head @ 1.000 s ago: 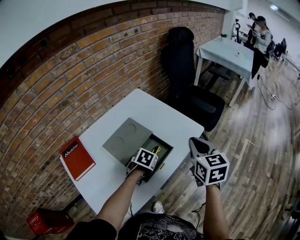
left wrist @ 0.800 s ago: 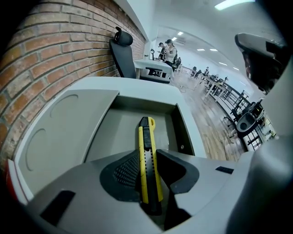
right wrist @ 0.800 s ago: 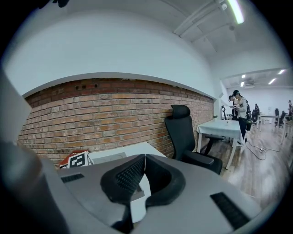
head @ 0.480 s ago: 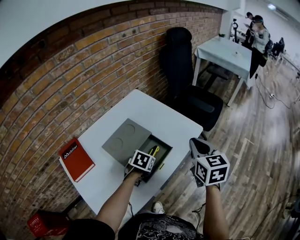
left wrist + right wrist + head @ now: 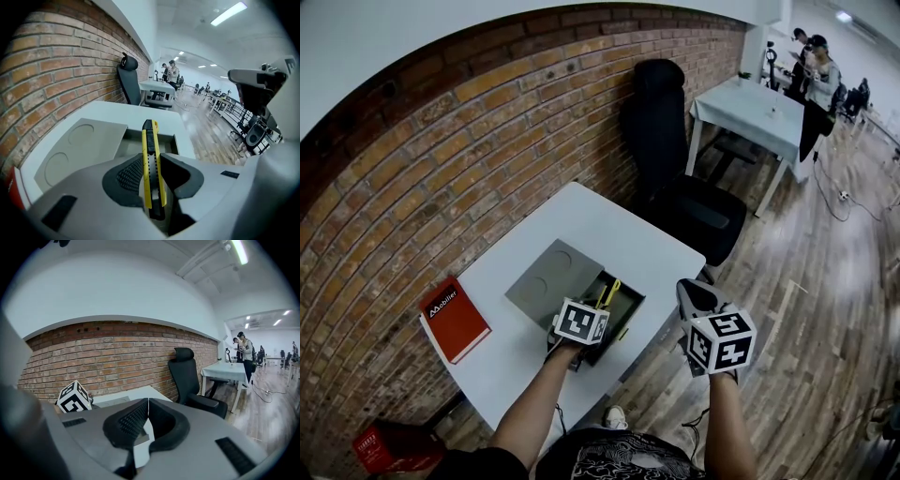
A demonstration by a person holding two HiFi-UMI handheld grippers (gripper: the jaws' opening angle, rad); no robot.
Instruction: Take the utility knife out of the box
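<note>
- The left gripper (image 5: 151, 158), jaws clamped on the utility knife (image 5: 149, 133), is higher above the box (image 5: 168, 141) than before.
- Lift straight, clearing the rim.
- Right gripper (image 5: 147, 405) jaws rest together, empty.

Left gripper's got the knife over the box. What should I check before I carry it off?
1. Grip: ok. The left gripper is shut on the utility knife, pads on both sides.
2. Alignment: ok. The knife lies along the jaws, tip ahead.
3. Clear of the box: cannot tell. The knife hangs over the open box.
4. Blade retracted: cannot tell.
5. Set-down room: ok. Bare table shows beyond the box.
6. Right gripper: ok. It is shut, empty and off to the side.
</note>
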